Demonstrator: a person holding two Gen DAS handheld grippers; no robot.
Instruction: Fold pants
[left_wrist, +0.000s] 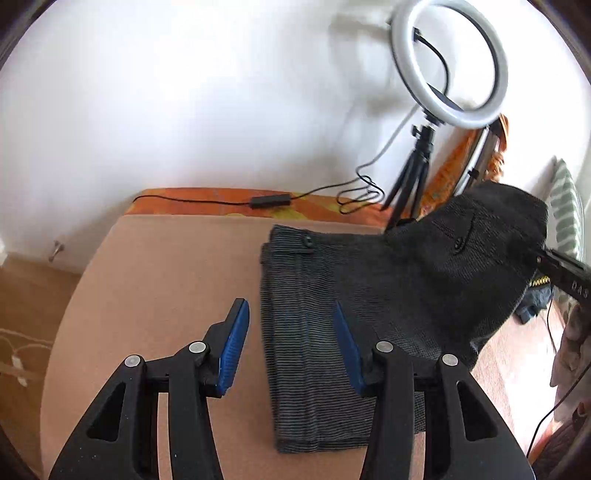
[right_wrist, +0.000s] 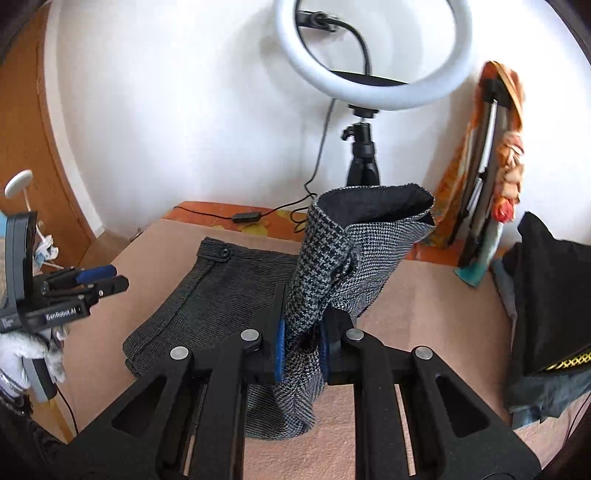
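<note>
Grey houndstooth pants (left_wrist: 314, 332) lie on the tan table (left_wrist: 155, 295), waistband with a button at the far side. My left gripper (left_wrist: 291, 339) is open and empty, hovering over the pants' left edge near the front. My right gripper (right_wrist: 301, 350) is shut on the pants (right_wrist: 317, 295) and lifts the right part of the waist end up off the table; the lifted cloth (left_wrist: 461, 258) stands raised at the right in the left wrist view. The left gripper (right_wrist: 92, 280) also shows at the left of the right wrist view.
A ring light on a black tripod (left_wrist: 443, 74) stands at the table's far edge, its cable and switch (left_wrist: 269, 201) lying along an orange cloth (left_wrist: 221, 206). Dark clothes (right_wrist: 546, 314) are piled at the right. A white wall is behind.
</note>
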